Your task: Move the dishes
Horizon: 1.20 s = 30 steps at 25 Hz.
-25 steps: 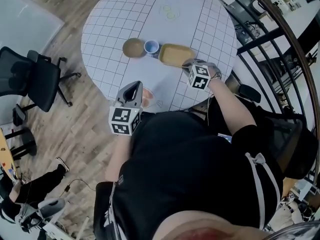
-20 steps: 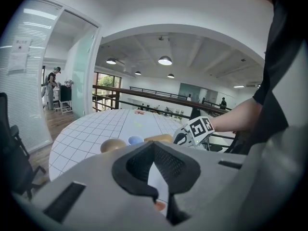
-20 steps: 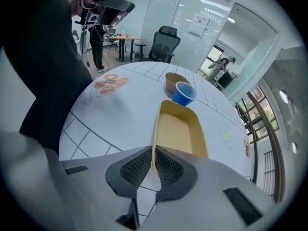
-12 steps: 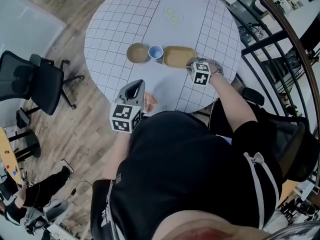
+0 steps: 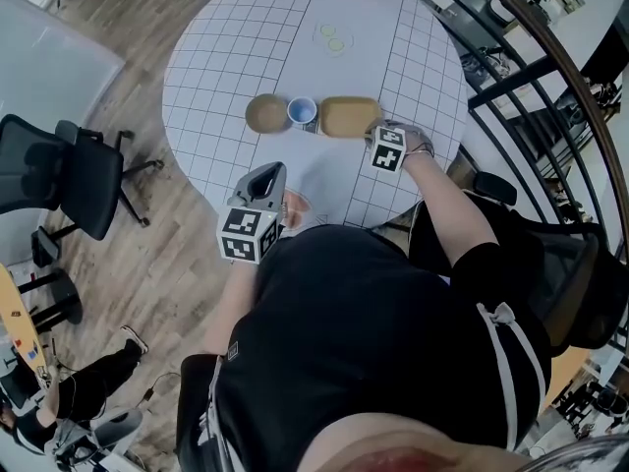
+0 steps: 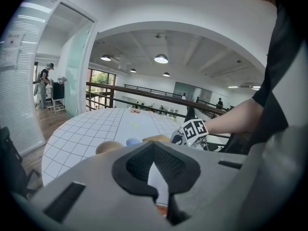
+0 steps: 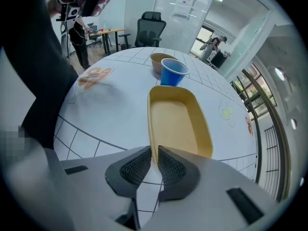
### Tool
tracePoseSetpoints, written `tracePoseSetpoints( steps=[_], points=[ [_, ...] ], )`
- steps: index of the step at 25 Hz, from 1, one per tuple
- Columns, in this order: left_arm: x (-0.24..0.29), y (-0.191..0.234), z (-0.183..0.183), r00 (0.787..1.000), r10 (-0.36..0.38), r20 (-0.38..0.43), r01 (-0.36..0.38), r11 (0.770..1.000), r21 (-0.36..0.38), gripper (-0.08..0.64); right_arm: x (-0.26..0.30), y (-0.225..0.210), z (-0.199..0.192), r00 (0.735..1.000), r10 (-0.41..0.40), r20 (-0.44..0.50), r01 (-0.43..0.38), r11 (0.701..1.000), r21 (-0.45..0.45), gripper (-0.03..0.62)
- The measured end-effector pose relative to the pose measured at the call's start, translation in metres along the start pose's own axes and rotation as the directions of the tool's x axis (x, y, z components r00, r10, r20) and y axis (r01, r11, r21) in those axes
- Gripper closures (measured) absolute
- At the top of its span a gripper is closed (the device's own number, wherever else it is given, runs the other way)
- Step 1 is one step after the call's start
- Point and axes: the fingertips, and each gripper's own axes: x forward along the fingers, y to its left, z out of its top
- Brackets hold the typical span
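Jaws of the right gripper (image 7: pixel 154 153) are nearly together, pinching the near rim of the yellow tray (image 7: pixel 179 121). The tray lies on the worktop (image 7: pixel 113 112), its long axis pointing away toward the blue cup (image 7: pixel 172 72). The jaws of the left gripper (image 6: pixel 154 146) meet at the tips and hold nothing.

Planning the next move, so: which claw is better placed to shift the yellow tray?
Right. The right claw is closed on the yellow tray's near rim. The left claw hangs empty at the table's near edge, apart from the tray.
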Motion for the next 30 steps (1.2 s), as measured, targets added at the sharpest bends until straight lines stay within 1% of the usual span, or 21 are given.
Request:
tracePoseSetpoints(
  steps=[3,6,8,9,10,11,13,16,19,22,24,27,30],
  points=[
    [-0.004,-0.005,0.006,1.000,-0.005,0.008,0.005,1.000,0.006,0.556,-0.010,0.000,0.004,0.999,-0.036,0.024,0.035,0.999,0.038,0.550],
    [-0.008,-0.006,0.011,1.000,-0.003,0.023,0.003,1.000,0.014,0.555,-0.032,0.002,0.009,0.996,-0.063,0.064,0.058,0.996,0.074,0.511],
    [-0.009,-0.002,0.009,1.000,0.000,0.032,0.000,1.000,0.019,0.555,-0.049,0.003,0.017,0.987,-0.092,0.131,0.076,0.990,0.121,0.509],
    [-0.010,0.000,0.008,0.999,0.001,0.034,-0.001,1.000,0.021,0.557,-0.062,0.002,0.023,0.977,-0.114,0.182,0.083,0.982,0.167,0.509],
    [-0.011,0.001,0.009,0.999,0.002,0.037,-0.003,1.000,0.023,0.557,-0.077,0.001,0.030,0.960,-0.140,0.242,0.084,0.970,0.226,0.509],
    [-0.013,0.002,0.010,0.999,0.004,0.041,-0.005,1.000,0.028,0.555,-0.094,-0.001,0.036,0.938,-0.169,0.304,0.078,0.954,0.291,0.509],
    [-0.016,0.003,0.015,0.999,0.011,0.052,-0.013,0.999,0.043,0.557,-0.128,-0.003,0.049,0.880,-0.231,0.415,0.051,0.915,0.401,0.511],
    [-0.020,0.001,0.025,0.997,0.019,0.076,-0.024,0.998,0.062,0.557,-0.173,-0.002,0.067,0.788,-0.299,0.539,-0.011,0.867,0.498,0.511],
    [-0.025,-0.005,0.037,0.994,0.007,0.107,-0.014,0.997,0.069,0.557,-0.206,0.009,0.084,0.708,-0.322,0.628,-0.090,0.841,0.533,0.514],
    [-0.030,-0.008,0.046,0.991,-0.006,0.134,-0.001,0.998,0.056,0.557,-0.230,0.020,0.098,0.648,-0.336,0.683,-0.143,0.828,0.542,0.531],
    [-0.033,-0.009,0.049,0.990,-0.001,0.139,-0.008,0.998,0.066,0.557,-0.242,0.023,0.105,0.615,-0.350,0.707,-0.156,0.825,0.544,0.545],
    [-0.038,-0.009,0.053,0.989,0.024,0.144,-0.040,0.993,0.111,0.557,-0.254,0.028,0.114,0.578,-0.368,0.728,-0.165,0.822,0.546,0.555],
    [-0.044,-0.007,0.057,0.985,0.036,0.167,-0.056,0.992,0.115,0.557,-0.264,0.033,0.127,0.531,-0.365,0.765,-0.223,0.811,0.541,0.561]
  ],
)
